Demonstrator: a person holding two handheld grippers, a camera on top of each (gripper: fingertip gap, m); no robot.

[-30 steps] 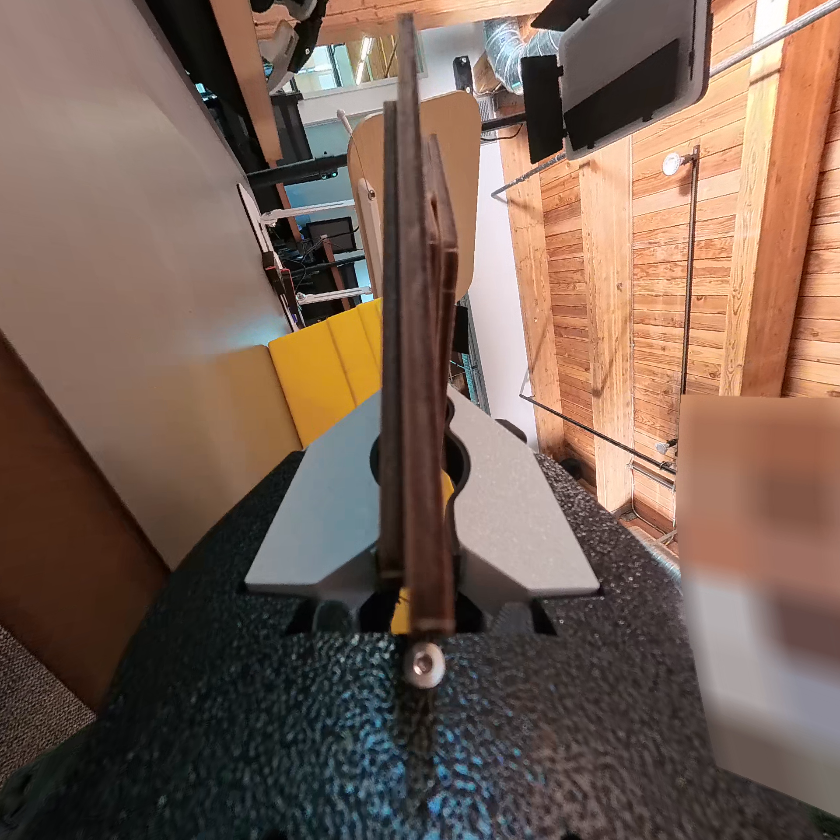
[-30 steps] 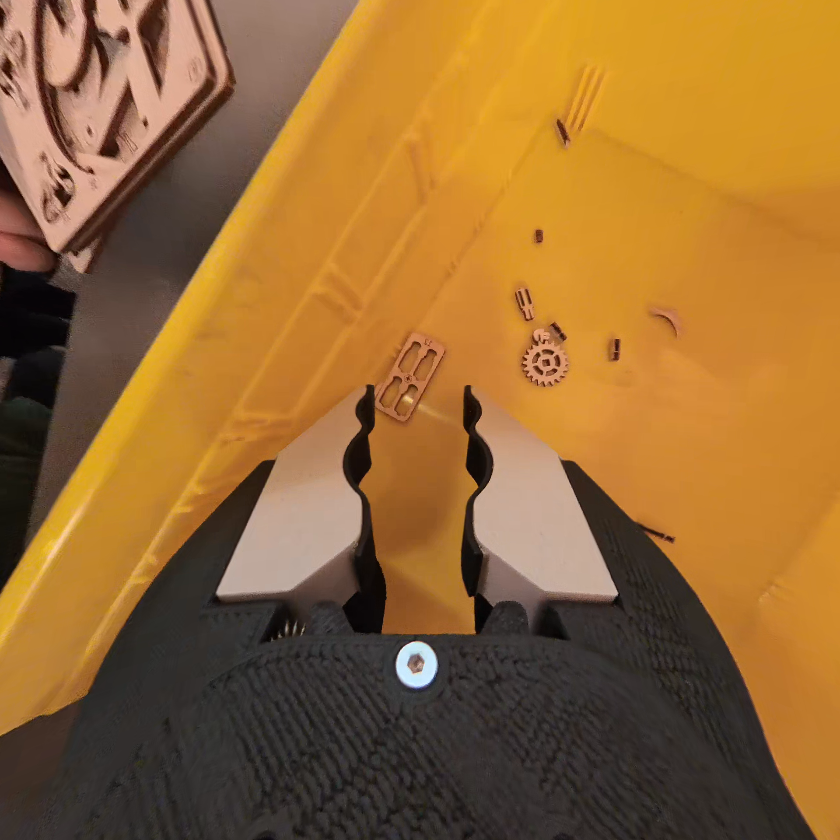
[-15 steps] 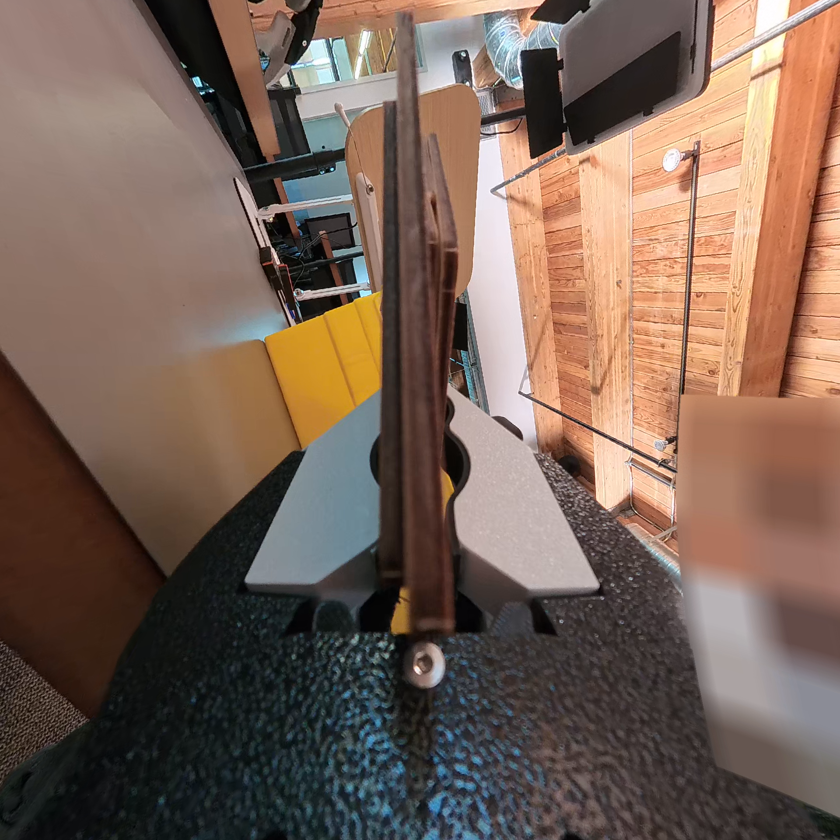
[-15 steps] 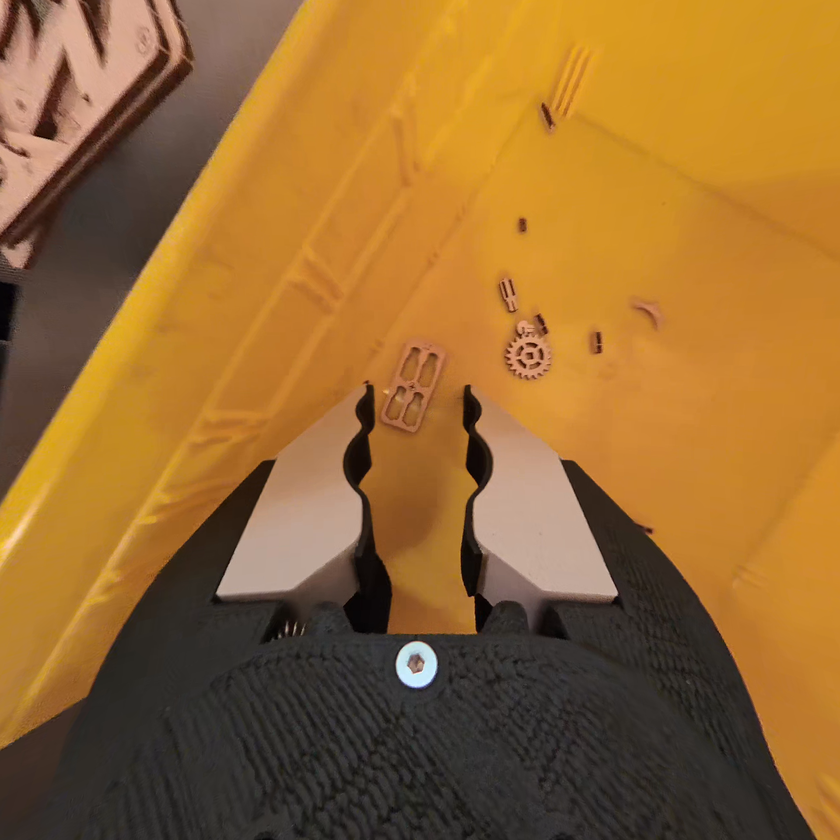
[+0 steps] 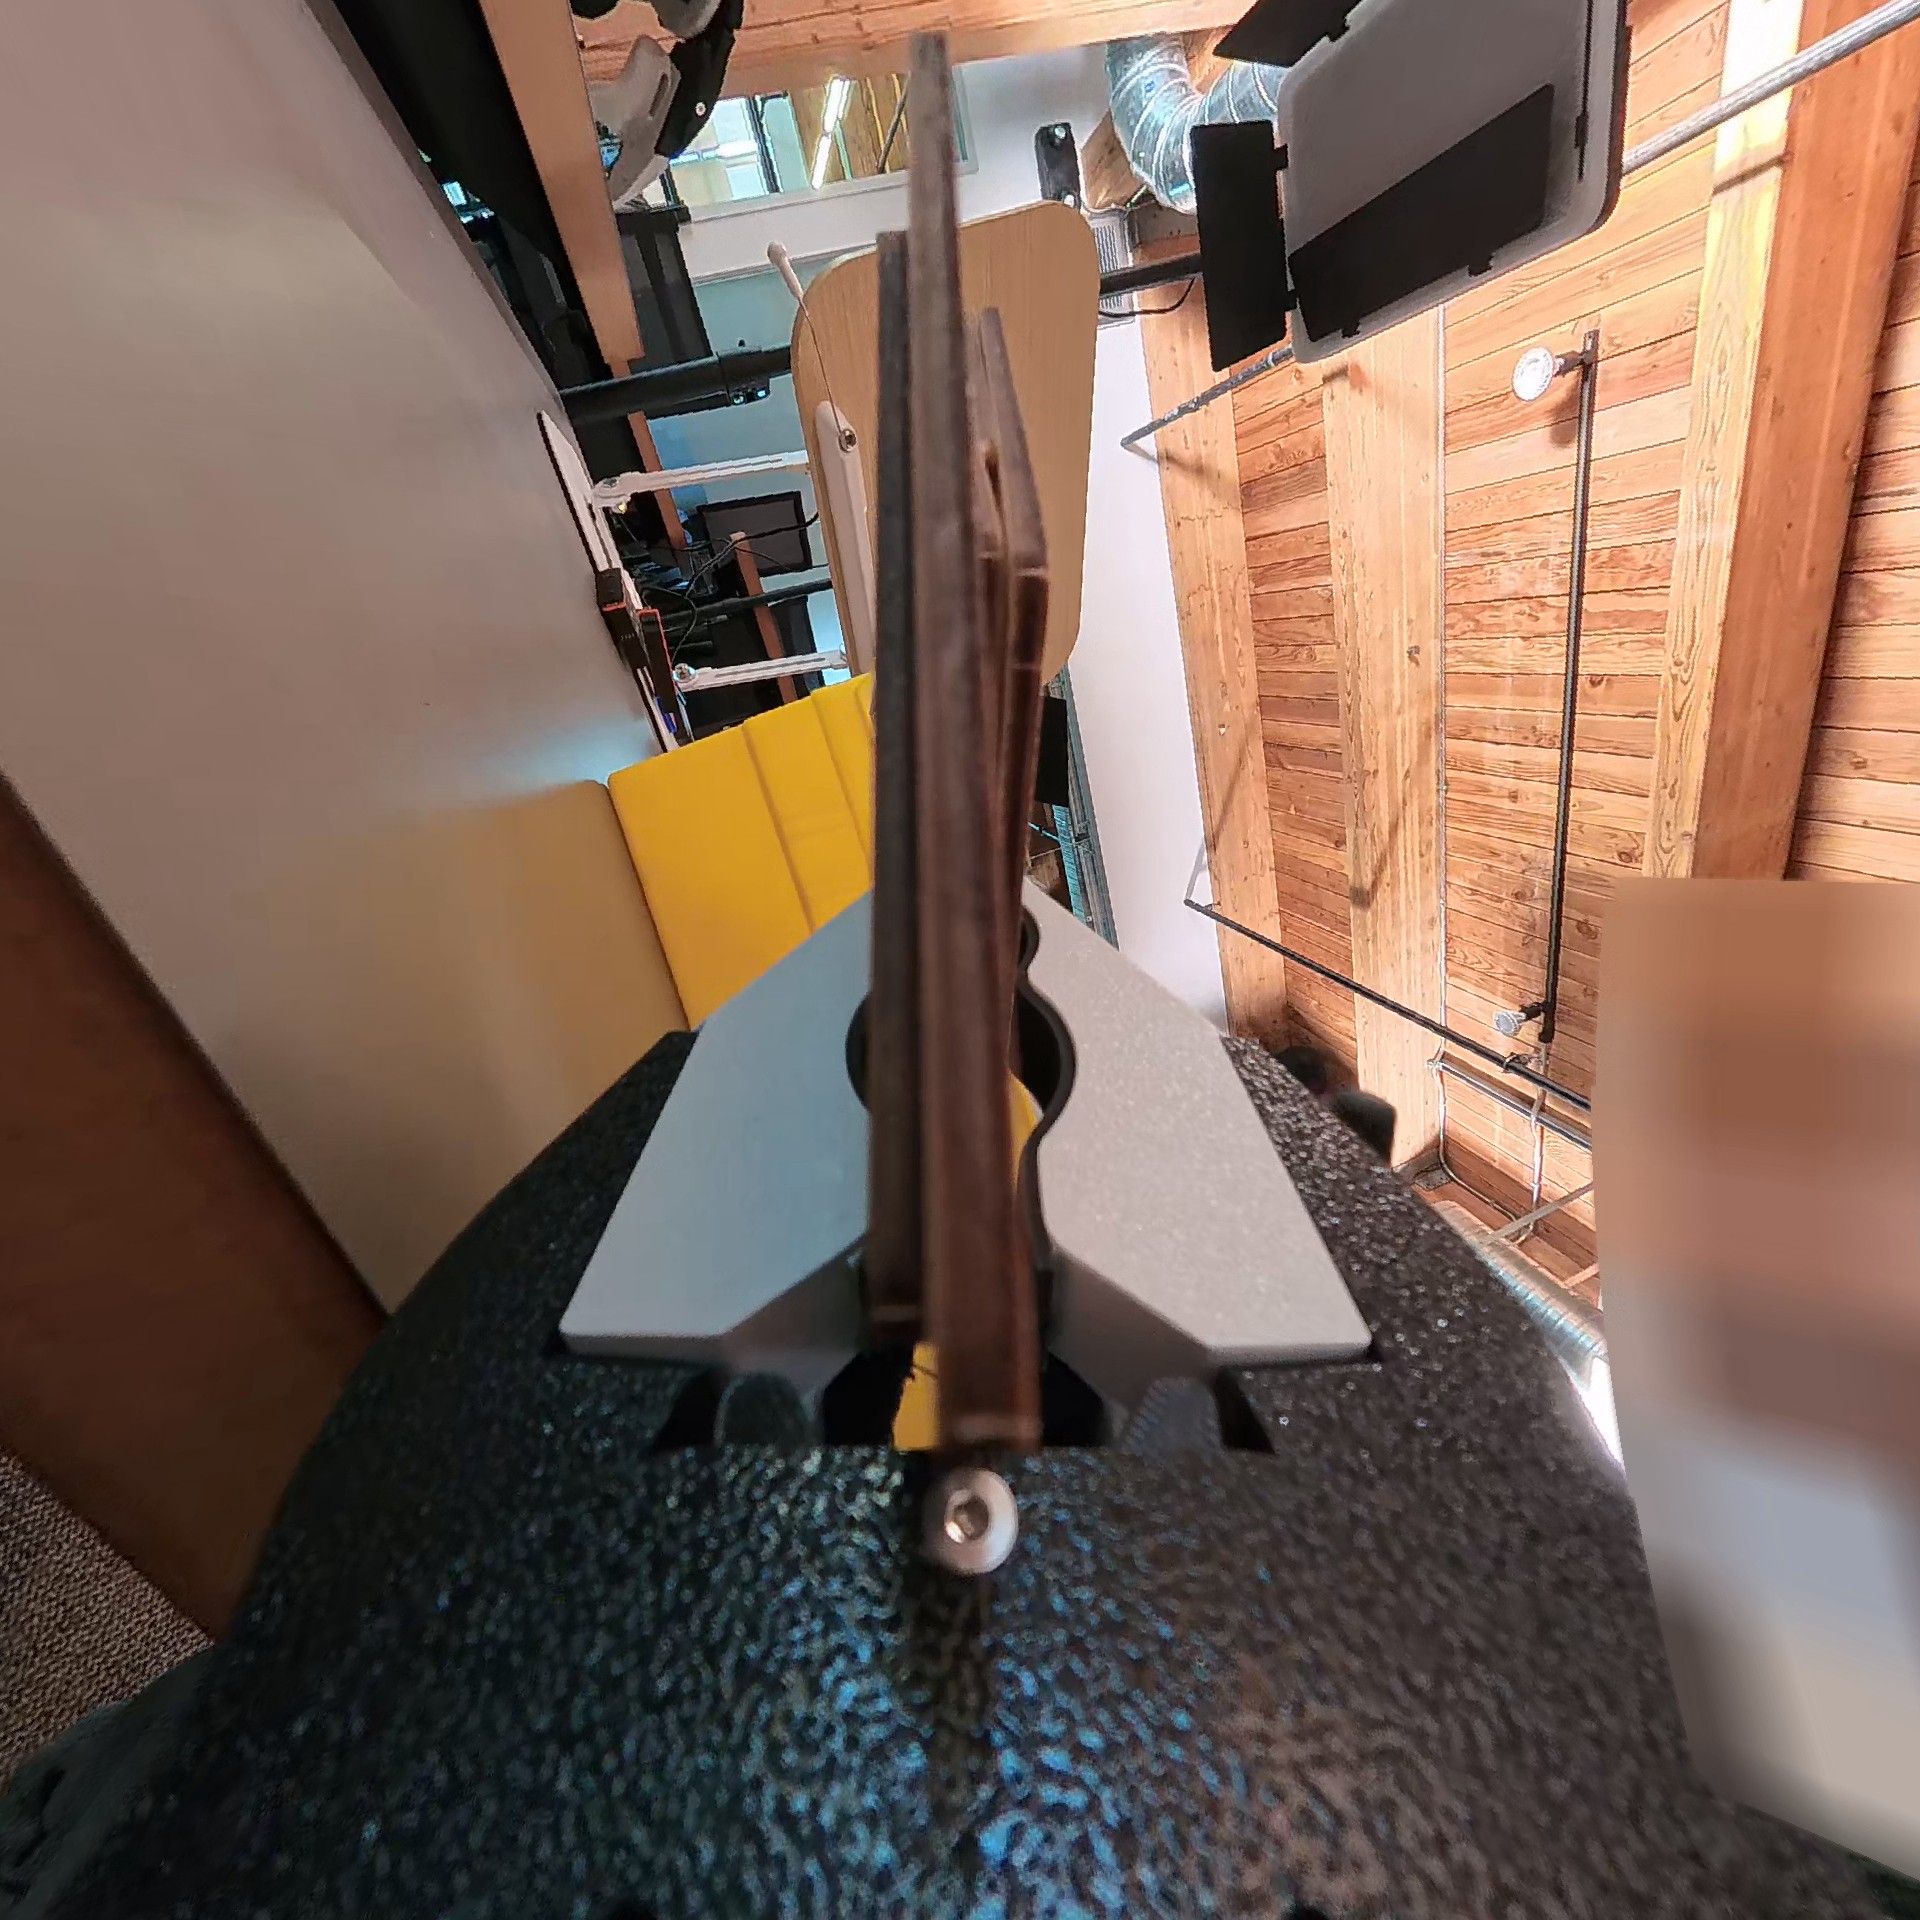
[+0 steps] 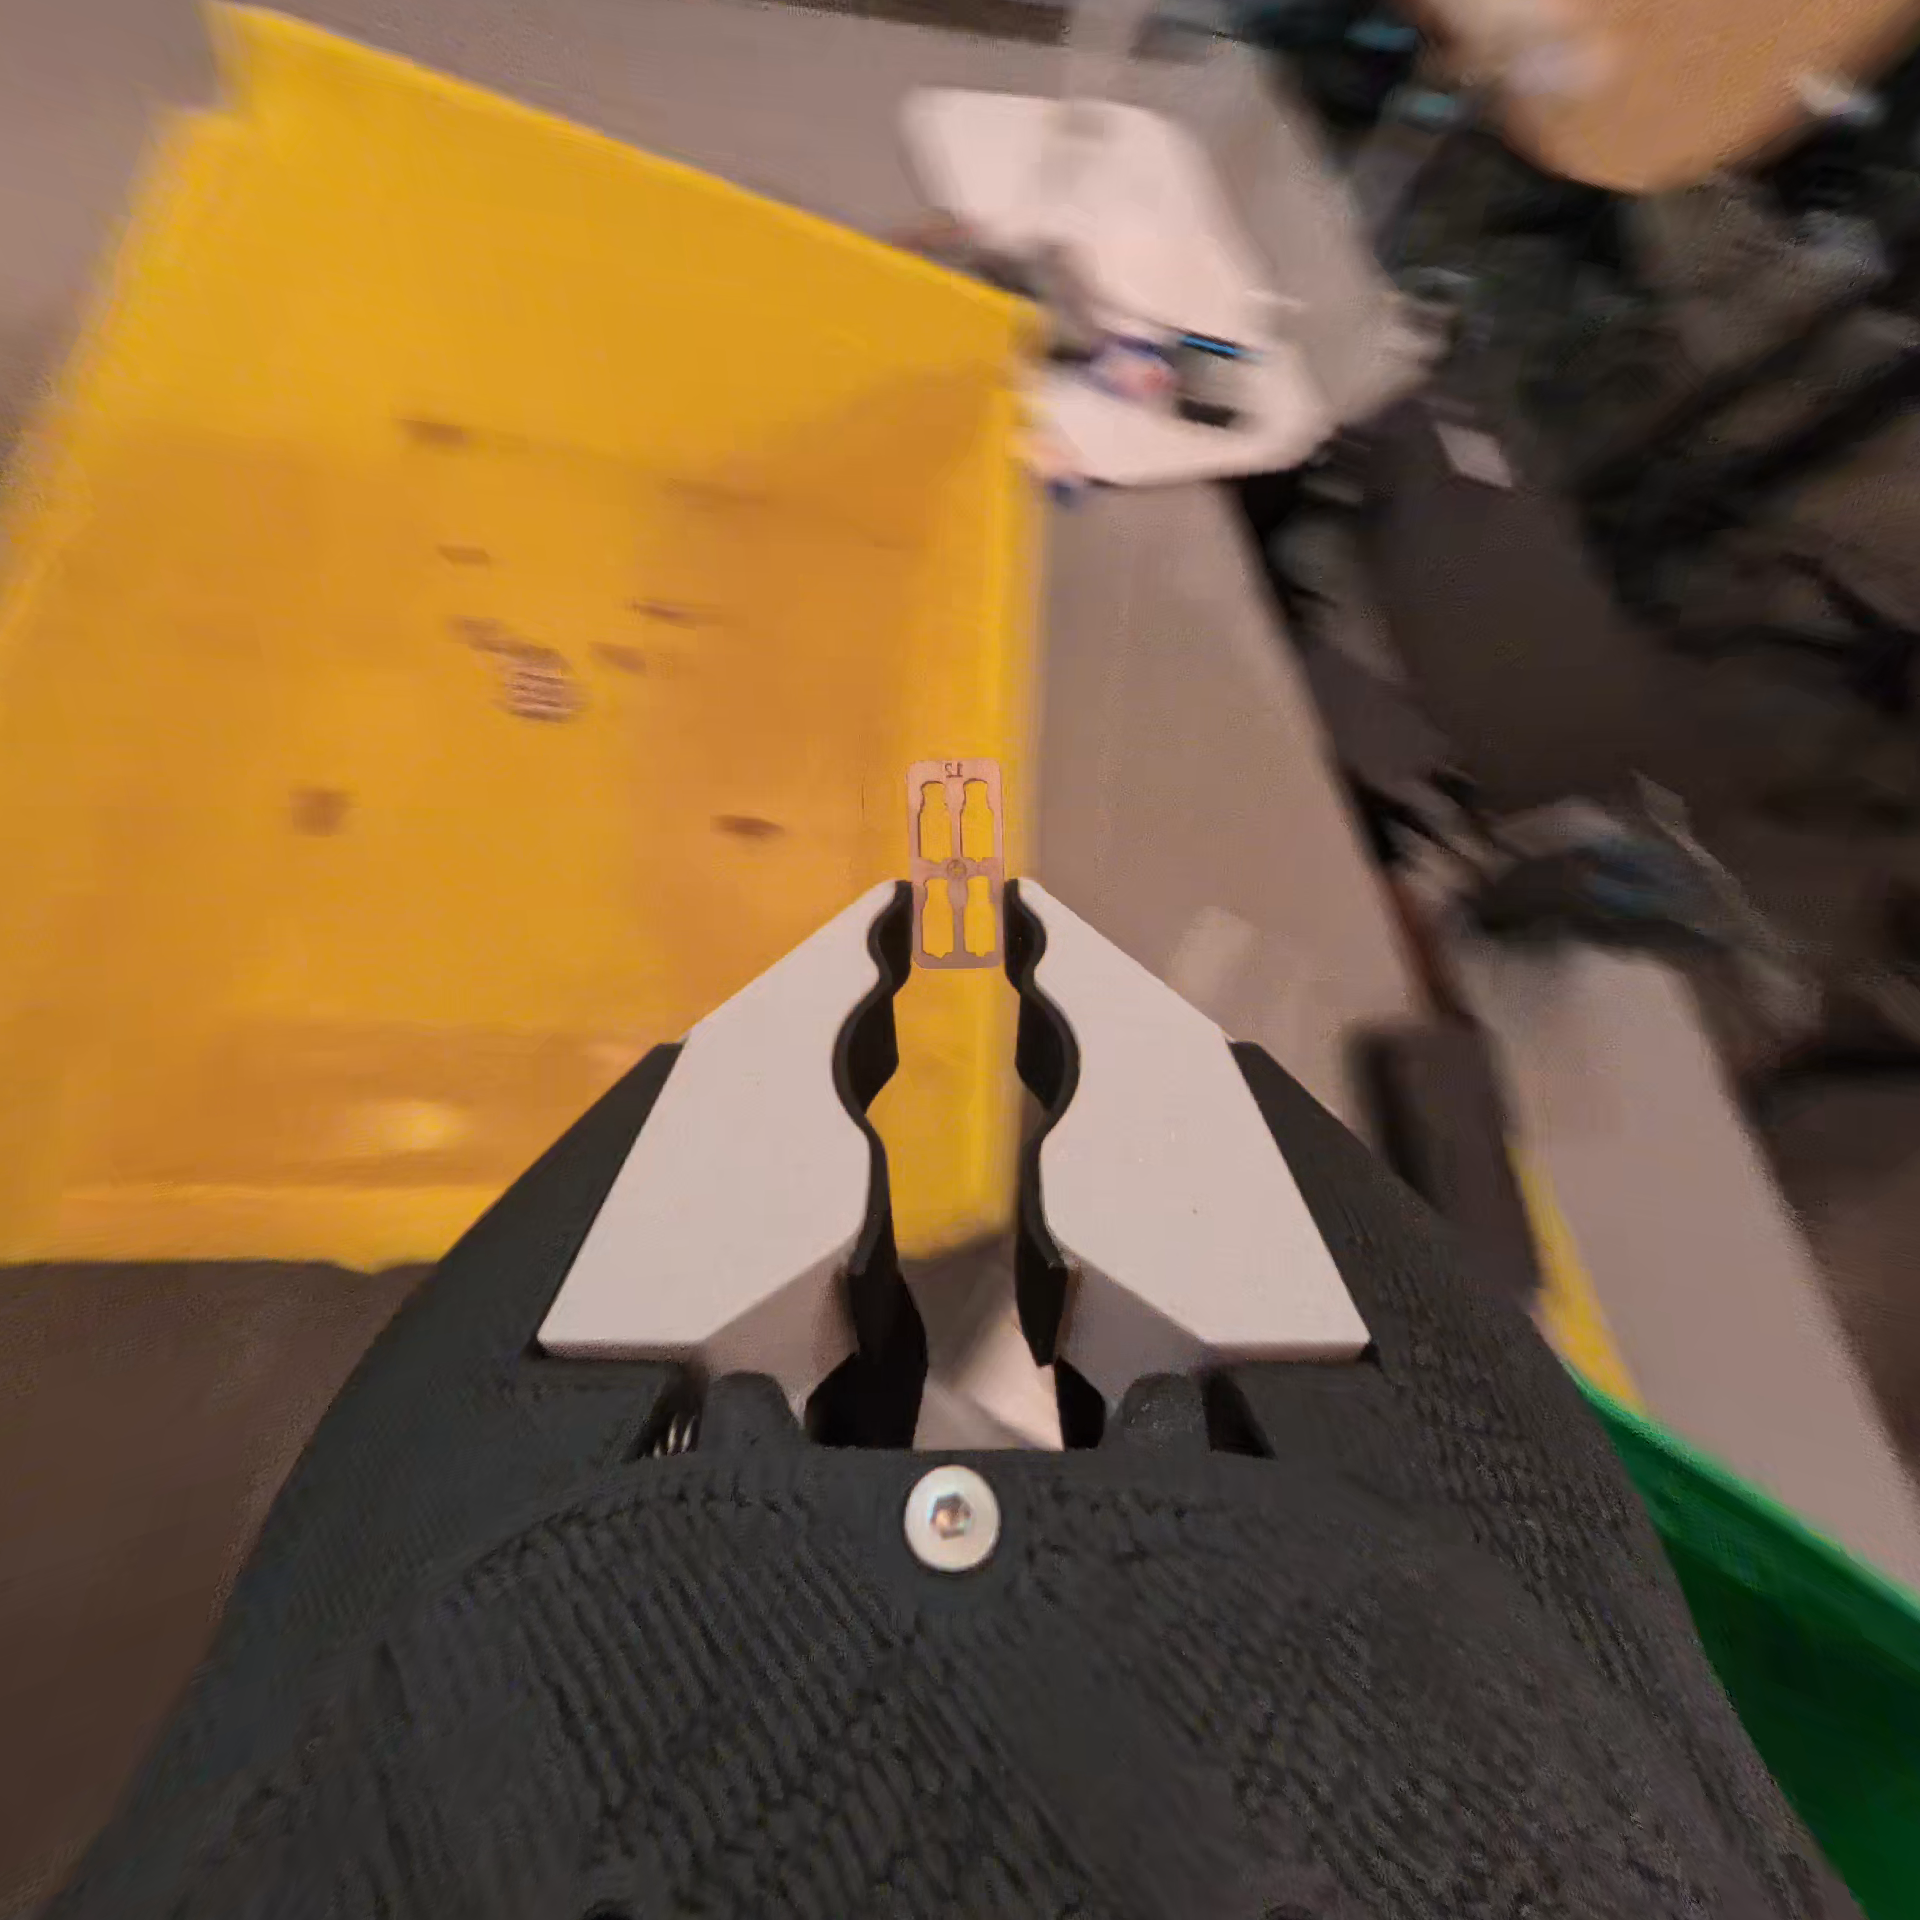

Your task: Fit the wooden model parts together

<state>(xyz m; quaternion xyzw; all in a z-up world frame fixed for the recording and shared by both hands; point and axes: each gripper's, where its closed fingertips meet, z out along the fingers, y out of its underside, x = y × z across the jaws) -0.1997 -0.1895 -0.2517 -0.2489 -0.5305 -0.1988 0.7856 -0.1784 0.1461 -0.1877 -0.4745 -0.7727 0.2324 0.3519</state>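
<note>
My left gripper (image 5: 951,935) is shut on a stack of thin wooden model boards (image 5: 940,727), seen edge-on and standing upright between the fingers. My right gripper (image 6: 956,899) is shut on a small rectangular wooden frame piece (image 6: 956,821) with cut-out slots, pinched by its lower half at the fingertips and held in the air over the right edge of the yellow bin (image 6: 468,727). Several small wooden parts (image 6: 530,686) lie blurred on the bin floor.
The yellow bin also shows behind the boards in the left wrist view (image 5: 748,831). A green bin edge (image 6: 1766,1621) sits at the lower right. A person in dark clothing (image 6: 1610,623) is blurred at the right. Wooden plank walls (image 5: 1455,623) stand beyond.
My right gripper closed on the small frame piece that lay on the bin floor, lifted it out and swung up and right. The left gripper and boards have barely moved.
</note>
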